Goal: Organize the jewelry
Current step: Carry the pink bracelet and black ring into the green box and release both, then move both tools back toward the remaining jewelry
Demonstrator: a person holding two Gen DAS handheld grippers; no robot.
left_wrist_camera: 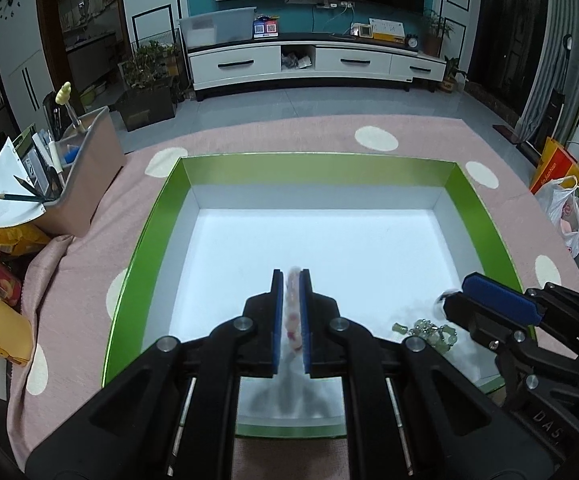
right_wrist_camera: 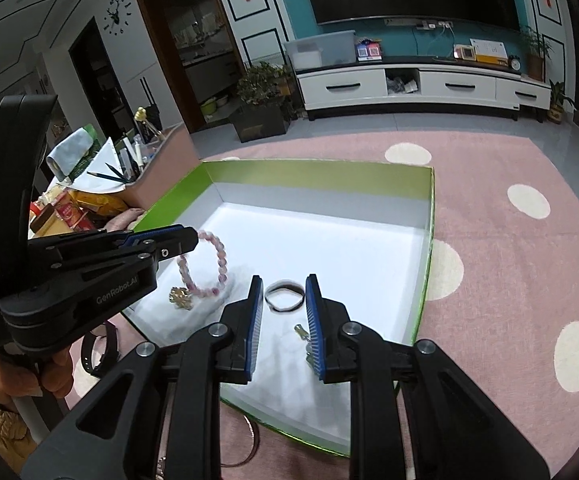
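Two grippers over the green box, each carrying jewelry

The left gripper [right_wrist_camera: 193,240] has its jaws clamped on a pink bead bracelet [right_wrist_camera: 205,264] that dangles above the white floor of the green box [right_wrist_camera: 321,168] on the pink-clothed table [right_wrist_camera: 509,260]. The right gripper [right_wrist_camera: 283,312] jaws, narrow, hold a pale green beaded piece [left_wrist_camera: 429,330]; a dark ring [right_wrist_camera: 284,296] appears between them.

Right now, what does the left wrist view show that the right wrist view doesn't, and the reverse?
Only left wrist: an orange bag and a white plastic bag at the right edge.

Only right wrist: the gold charm on the pink bracelet, the dark bangle as a full loop between the right gripper fingers, and a hand.

Both: the green box, the pink bracelet in the left gripper, and green beads.
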